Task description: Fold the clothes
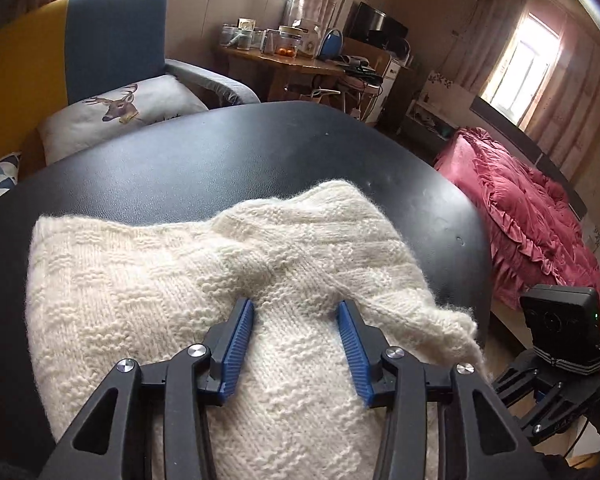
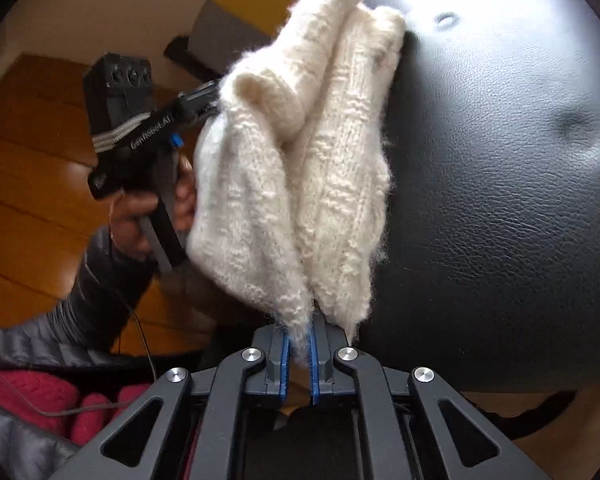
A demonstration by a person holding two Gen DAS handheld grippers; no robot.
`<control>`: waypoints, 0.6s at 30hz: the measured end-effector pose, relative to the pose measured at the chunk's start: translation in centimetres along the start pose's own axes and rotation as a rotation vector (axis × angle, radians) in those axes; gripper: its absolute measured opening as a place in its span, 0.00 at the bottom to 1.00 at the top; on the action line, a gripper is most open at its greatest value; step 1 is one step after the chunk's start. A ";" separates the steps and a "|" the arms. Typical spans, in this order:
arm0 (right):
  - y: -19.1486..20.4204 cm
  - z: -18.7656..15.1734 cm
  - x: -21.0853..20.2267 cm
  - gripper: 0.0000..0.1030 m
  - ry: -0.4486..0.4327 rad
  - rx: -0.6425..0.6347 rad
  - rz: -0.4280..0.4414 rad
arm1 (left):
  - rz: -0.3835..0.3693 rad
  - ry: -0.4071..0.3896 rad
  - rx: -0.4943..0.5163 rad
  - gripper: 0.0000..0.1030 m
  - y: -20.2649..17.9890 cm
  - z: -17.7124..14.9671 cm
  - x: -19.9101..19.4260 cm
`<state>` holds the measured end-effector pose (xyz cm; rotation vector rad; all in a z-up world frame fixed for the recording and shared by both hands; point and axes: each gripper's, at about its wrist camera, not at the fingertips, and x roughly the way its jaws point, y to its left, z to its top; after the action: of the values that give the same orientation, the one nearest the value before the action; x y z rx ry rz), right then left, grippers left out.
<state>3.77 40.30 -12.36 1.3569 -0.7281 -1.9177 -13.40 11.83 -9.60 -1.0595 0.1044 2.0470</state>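
A cream knit sweater (image 1: 204, 280) lies bunched on the black table (image 1: 220, 152), with one corner lifted at the right. The right gripper (image 2: 298, 354) pinches that corner; the left gripper (image 1: 296, 336) rests spread wide over the knit, holding nothing. A fold seems underway; carrying the corner across looks next. No containers hold clothing.

right claw (image 2: 298, 354) pinches the cream knit sweater's (image 2: 300, 152) corner (fuzzy edge) beside the black table (image 2: 500, 200).
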 end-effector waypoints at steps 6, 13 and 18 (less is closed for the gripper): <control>1.1 0.4 0.0 0.12 -0.005 -0.015 -0.050 | -0.022 -0.088 -0.064 0.44 0.7 -0.6 -3.4; 6.6 2.1 -5.3 0.62 -0.173 -0.124 -0.190 | 0.050 -0.160 -0.129 0.44 2.6 -4.8 -8.6; 11.5 7.7 -4.4 0.66 -0.275 -0.228 -0.231 | 0.025 -0.209 -0.118 0.44 0.9 -8.6 -10.4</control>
<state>-0.21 37.11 1.25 1.0869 -0.4751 -2.3228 -5.09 1.23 -7.92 -0.9110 -0.1120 2.1959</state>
